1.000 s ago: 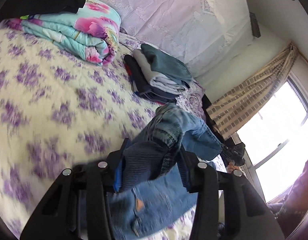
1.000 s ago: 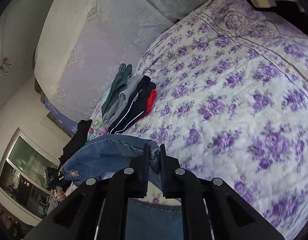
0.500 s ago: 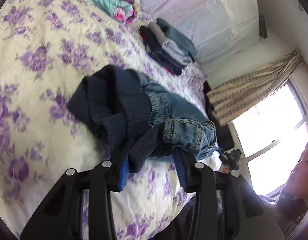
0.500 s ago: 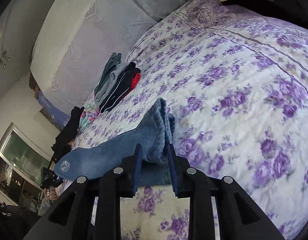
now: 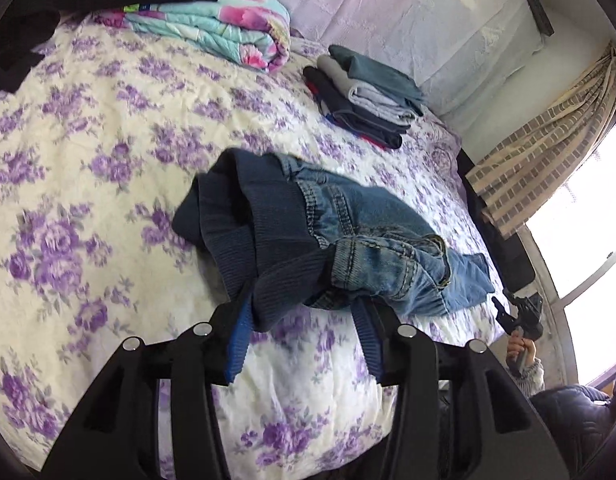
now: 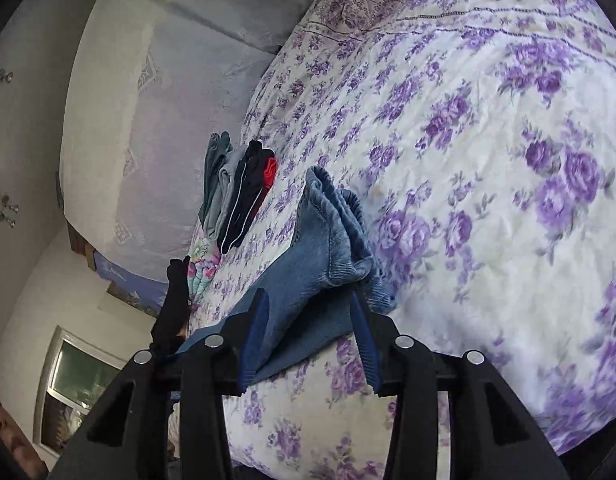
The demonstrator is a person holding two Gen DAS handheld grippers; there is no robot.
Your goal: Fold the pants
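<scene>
Blue jeans (image 5: 371,236) with a dark ribbed knit waistband lie bunched on the flowered bedspread (image 5: 88,152). My left gripper (image 5: 304,328) is open, its jaws spread either side of the waistband end, which rests between them. In the right wrist view the jeans' leg end (image 6: 327,240) lies folded on the bed (image 6: 487,160). My right gripper (image 6: 308,332) is open with the denim lying loosely between the blue pads (image 6: 254,336).
A stack of folded clothes (image 5: 363,96) sits near the pillows, also in the right wrist view (image 6: 236,192). A rolled floral quilt (image 5: 224,36) and dark garments (image 5: 20,48) lie at the bed's far side. A curtain (image 5: 547,152) and window stand at right.
Both grippers lowered the jeans onto the bed and opened their jaws, letting go of the fabric. The left gripper has drawn back slightly from the pile.
</scene>
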